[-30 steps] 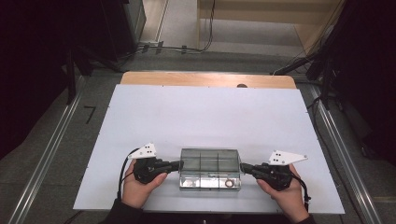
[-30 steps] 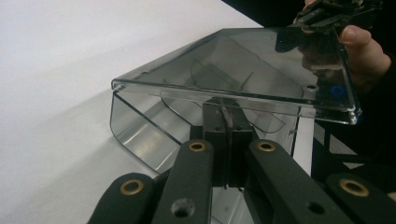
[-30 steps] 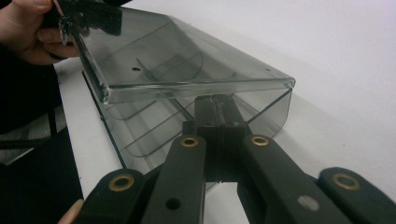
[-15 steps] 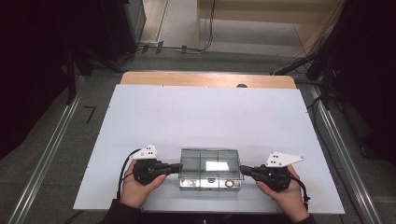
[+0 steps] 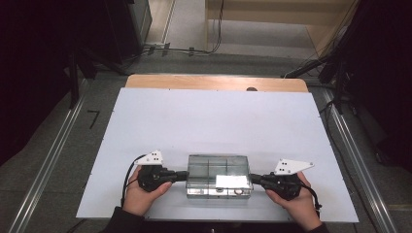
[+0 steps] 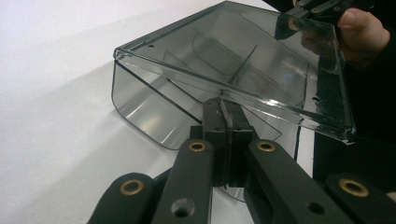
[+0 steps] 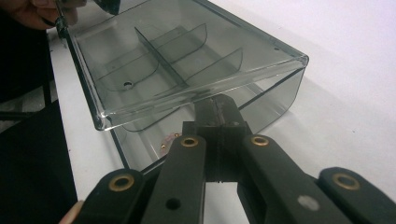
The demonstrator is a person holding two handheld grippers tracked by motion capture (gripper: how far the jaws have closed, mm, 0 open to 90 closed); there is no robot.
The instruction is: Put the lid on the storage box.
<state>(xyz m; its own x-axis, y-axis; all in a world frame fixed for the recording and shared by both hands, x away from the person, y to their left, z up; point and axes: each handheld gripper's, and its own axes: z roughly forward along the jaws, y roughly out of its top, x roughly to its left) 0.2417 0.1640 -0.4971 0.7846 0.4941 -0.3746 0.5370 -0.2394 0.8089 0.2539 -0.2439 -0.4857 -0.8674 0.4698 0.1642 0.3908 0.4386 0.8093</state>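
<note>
Smoky lid of the clear box [image 5: 218,174] blurs its compartments.

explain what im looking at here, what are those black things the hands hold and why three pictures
A person holds handheld tongs, one in each hand. The high view looks down on a white table. The other two pictures come from cameras riding on each tool. The left tongs and right tongs are both shut, each at one end of a clear plastic box with dividers inside and a lid. The left tongs and right tongs seem to pinch the box's ends just under the lid.
</note>
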